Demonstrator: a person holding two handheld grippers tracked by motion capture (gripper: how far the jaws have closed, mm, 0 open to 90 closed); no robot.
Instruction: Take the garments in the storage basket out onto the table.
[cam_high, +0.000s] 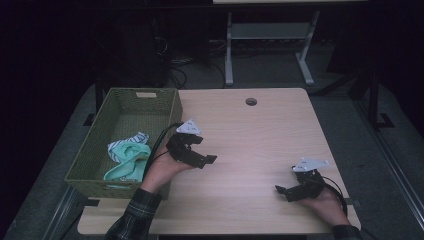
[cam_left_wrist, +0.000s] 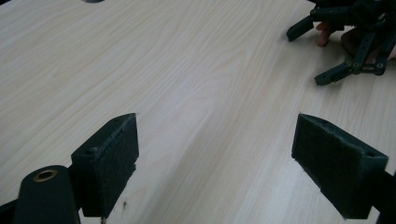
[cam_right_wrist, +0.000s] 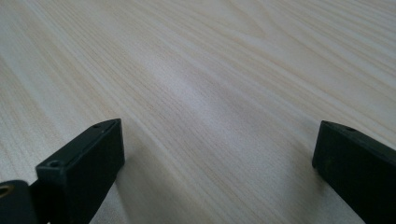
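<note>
At the left of the high view, the mint-green and striped cloths (cam_high: 127, 156) are lying inside the olive woven rectangular basket (cam_high: 167, 107), just beside the left gripper (cam_high: 200, 150). Its 2 jaws are standing wide apart, holding nothing. Probably it should be swinging left over the rim, then descending squarely. Lower right, the right gripper (cam_high: 284, 192) is hovering, jaws likewise spread and empty, over the pale wooden table (cam_high: 260, 135).

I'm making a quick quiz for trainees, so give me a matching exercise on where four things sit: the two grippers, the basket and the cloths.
Things:
1. left gripper
2. right gripper
3. woven basket
4. mint and striped cloths

Places:
A. inside the basket
B. table's left edge
C. open, near the table's front right corner
D. open, beside the basket's right wall

Pairs: 1-D, 2-C, 3-B, 4-A
</note>
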